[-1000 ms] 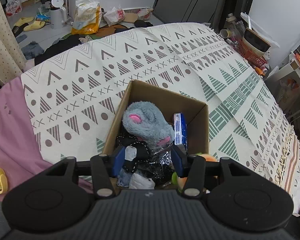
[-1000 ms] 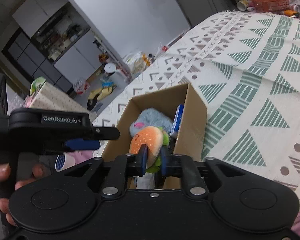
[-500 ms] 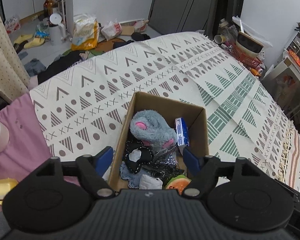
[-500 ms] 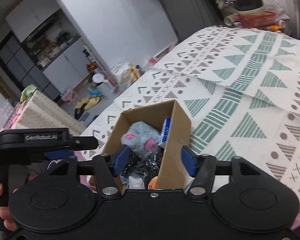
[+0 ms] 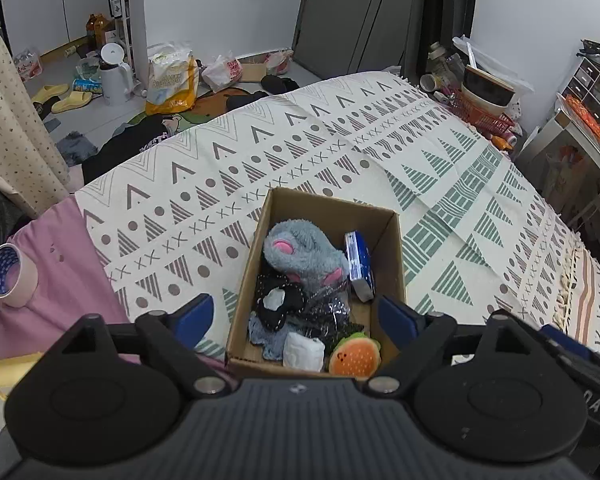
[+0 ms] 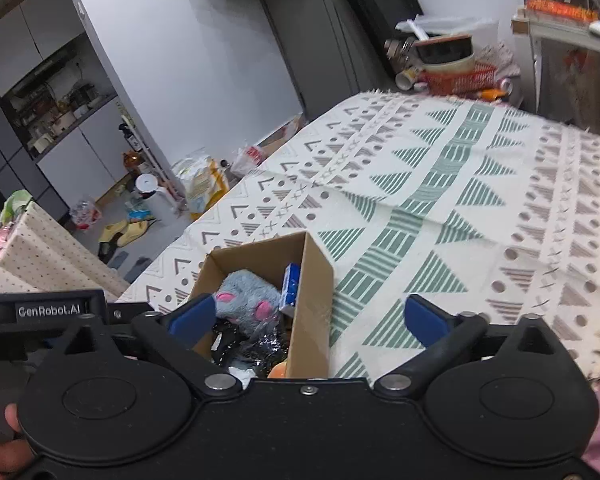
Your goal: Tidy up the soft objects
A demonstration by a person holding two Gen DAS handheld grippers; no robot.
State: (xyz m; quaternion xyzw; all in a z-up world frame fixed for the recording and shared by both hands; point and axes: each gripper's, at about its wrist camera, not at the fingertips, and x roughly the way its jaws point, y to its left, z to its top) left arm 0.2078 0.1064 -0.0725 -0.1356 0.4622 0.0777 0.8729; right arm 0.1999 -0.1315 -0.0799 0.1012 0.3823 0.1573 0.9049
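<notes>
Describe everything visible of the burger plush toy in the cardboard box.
The burger plush toy is small and round, soft-looking, with an orange bun top dotted with dark specks and a green fringe like lettuce around its edge. It lies tilted in the near right corner of the cardboard box, against the box wall, beside a white rolled cloth and crinkly black plastic. Neither gripper touches it. In the right wrist view only an orange sliver shows.

Soft, even indoor light fills both views, bright enough to read colours, with faint shadows only inside the box (image 5: 332, 216). Fisheye bending curves walls and the bed (image 6: 480, 200) toward the edges. The right view looks slightly smeared at its right side.
</notes>
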